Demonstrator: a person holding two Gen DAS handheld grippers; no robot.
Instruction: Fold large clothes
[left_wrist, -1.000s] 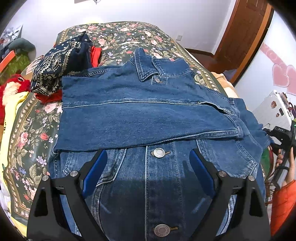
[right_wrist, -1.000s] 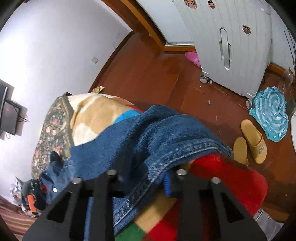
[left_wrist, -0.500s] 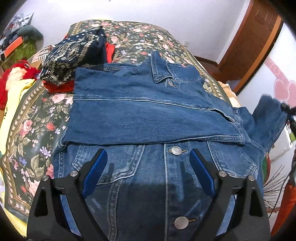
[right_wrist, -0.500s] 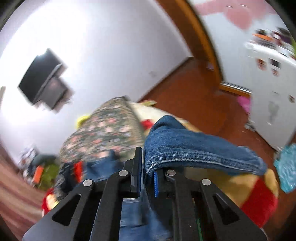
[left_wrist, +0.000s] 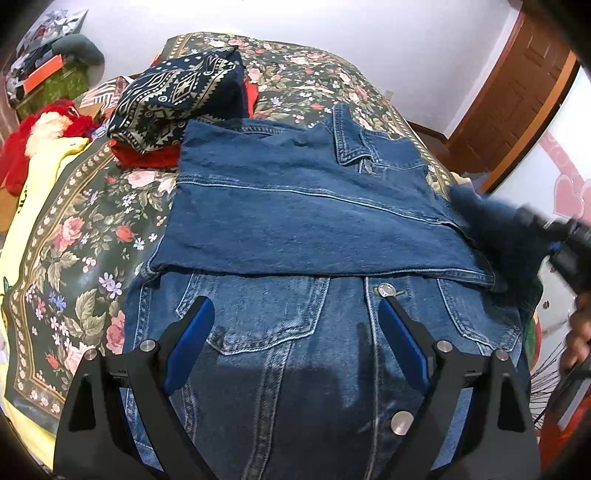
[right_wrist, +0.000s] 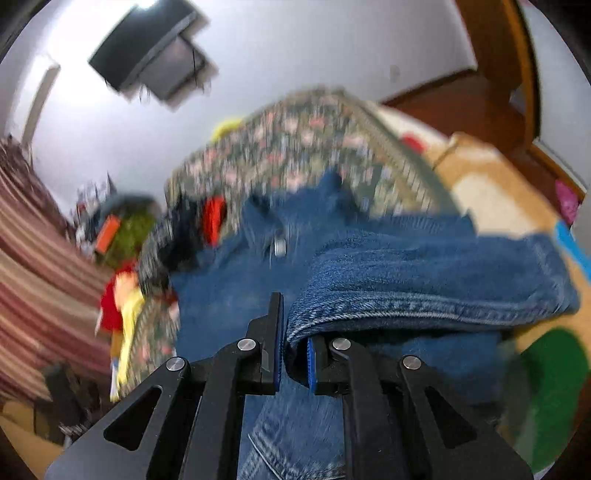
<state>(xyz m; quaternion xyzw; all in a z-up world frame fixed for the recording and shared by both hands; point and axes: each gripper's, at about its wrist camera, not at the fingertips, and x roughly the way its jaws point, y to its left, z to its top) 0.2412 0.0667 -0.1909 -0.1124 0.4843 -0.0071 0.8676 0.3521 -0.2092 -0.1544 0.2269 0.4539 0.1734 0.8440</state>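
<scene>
Left wrist view: a denim jacket (left_wrist: 295, 229) is laid front up on a floral bedspread (left_wrist: 85, 236), its long axis running near to far, the collar (left_wrist: 351, 136) pointing to the far end. One sleeve is folded across the chest from left to right. The left gripper (left_wrist: 295, 339) is held over the button placket, jaws wide apart and empty. In the right wrist view, the right gripper (right_wrist: 293, 350) is closed tightly on the other sleeve's cuff (right_wrist: 424, 291), which is lifted at the jacket's right side.

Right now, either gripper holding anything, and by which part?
Right gripper pinches the denim jacket's sleeve at its stitched cuff edge. Left gripper is open, empty.
</scene>
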